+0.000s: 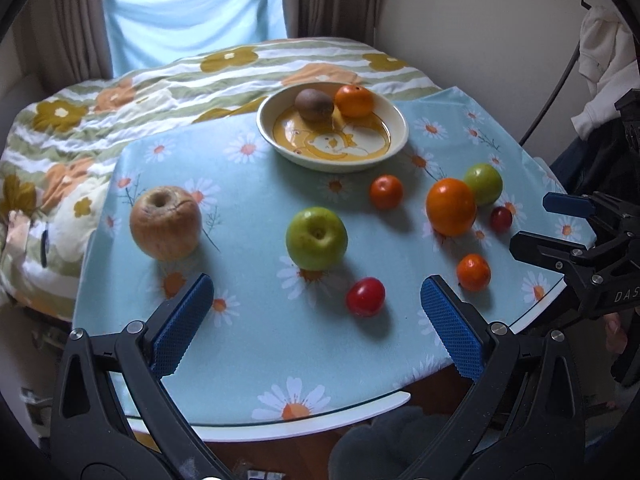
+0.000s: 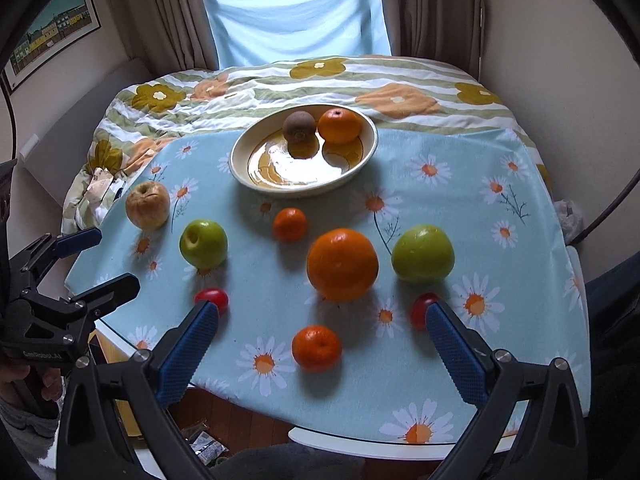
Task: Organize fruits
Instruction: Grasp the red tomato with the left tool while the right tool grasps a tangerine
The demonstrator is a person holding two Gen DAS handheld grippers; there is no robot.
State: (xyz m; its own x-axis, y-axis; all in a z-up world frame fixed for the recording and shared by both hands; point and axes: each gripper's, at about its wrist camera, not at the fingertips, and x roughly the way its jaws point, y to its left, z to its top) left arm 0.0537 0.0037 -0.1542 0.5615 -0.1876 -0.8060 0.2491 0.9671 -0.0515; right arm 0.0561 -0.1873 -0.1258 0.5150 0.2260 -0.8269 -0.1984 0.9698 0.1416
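Daisy-print blue tablecloth (image 2: 460,216) over a round table, far edge abutting a flower-patterned quilt (image 2: 400,92) below a curtained window. Cream bowl (image 2: 240,168) with yellow interior, near the table's far edge: holds one kiwi (image 2: 298,127) and one mandarin (image 2: 339,125), side by side against the far wall of the bowl. Loose on the cloth: wrinkled yellow-brown apple (image 1: 165,223) near the left edge; green apple (image 1: 316,238) toward the middle; large orange (image 2: 342,264) at centre, with a second green apple (image 2: 422,254) just beside it on the right; small mandarin (image 2: 290,224) between the bowl and the large orange; another small mandarin (image 2: 316,348) near the front edge; red cherry tomato (image 1: 365,296) near the front edge on the left side; darker red tomato (image 2: 420,310) near the front edge on the right, partly hidden behind a blue pad in the right wrist view. Left gripper (image 1: 316,314): jaws spread wide, nothing between the blue pads, held over the front edge with the first green apple and the red cherry tomato ahead of the gap. Right gripper (image 2: 322,340): jaws likewise spread wide and empty, over the front edge, the near small mandarin lying ahead between the pads, not touched.
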